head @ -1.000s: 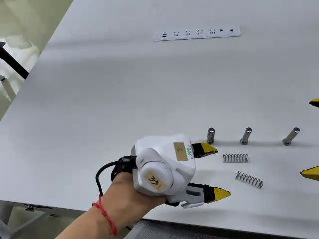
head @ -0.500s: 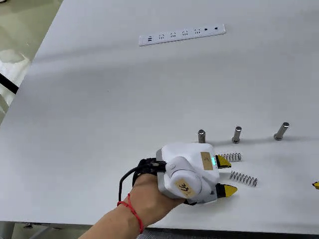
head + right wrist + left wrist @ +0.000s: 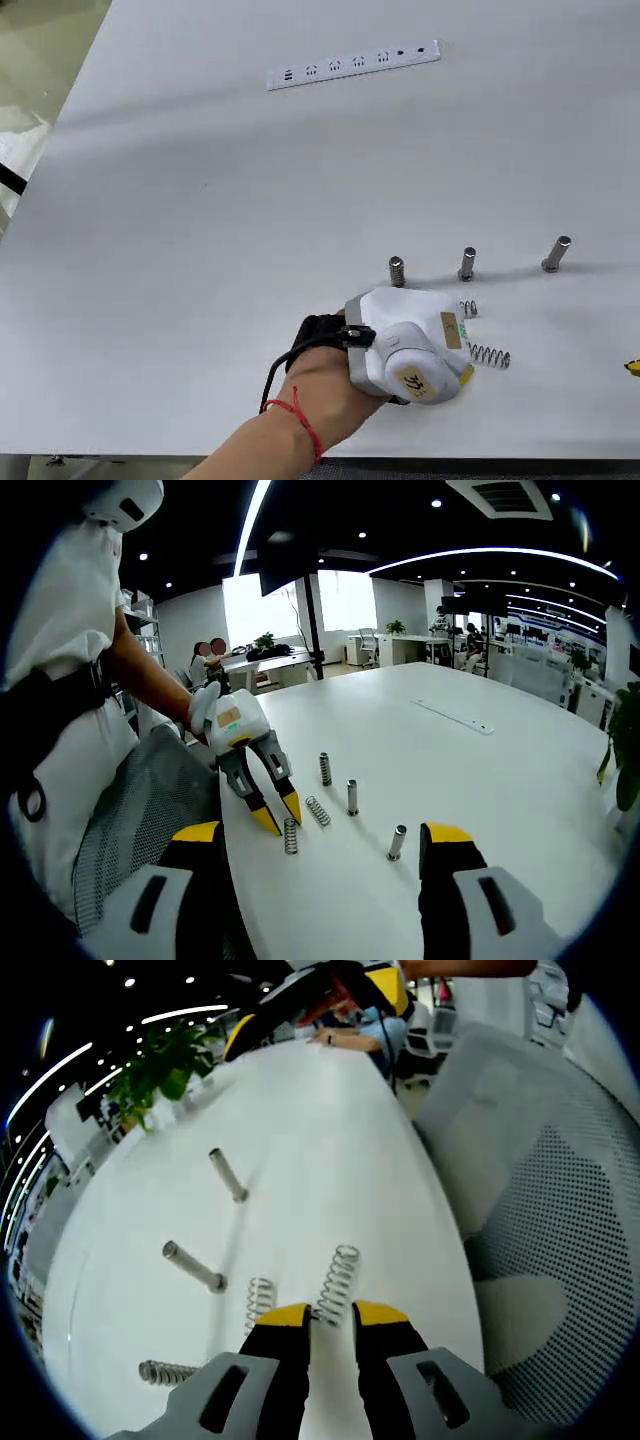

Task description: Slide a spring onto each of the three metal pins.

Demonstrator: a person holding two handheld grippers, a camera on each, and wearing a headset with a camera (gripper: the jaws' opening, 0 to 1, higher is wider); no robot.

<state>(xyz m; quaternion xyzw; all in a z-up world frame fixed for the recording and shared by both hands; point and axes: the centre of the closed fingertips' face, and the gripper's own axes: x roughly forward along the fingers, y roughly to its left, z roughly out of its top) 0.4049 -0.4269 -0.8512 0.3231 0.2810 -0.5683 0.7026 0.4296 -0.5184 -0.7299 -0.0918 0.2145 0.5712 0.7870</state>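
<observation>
Three metal pins stand in a row on the white table: the left pin (image 3: 397,270) (image 3: 165,1370) has a spring coiled on it, while the middle pin (image 3: 467,263) and right pin (image 3: 556,253) are bare. Two loose springs lie in front of them, one (image 3: 490,355) (image 3: 337,1282) nearer the edge, the other (image 3: 467,308) (image 3: 258,1298) partly hidden by the gripper body. My left gripper (image 3: 331,1314) (image 3: 280,815) is tilted down over the nearer spring; its jaws stand narrowly apart with the spring's end at the tips. My right gripper (image 3: 322,832) is held wide open away from the pins; its fingertip (image 3: 633,367) shows at the right edge.
A white power strip (image 3: 353,63) lies far back on the table. The table's front edge (image 3: 500,435) runs just behind my left hand, with a grey mesh chair (image 3: 540,1240) beyond it. People sit at desks in the background.
My left gripper has moved right and down onto the loose springs, and its jaws have narrowed from wide open. The right gripper has slid nearly out of the head view.
</observation>
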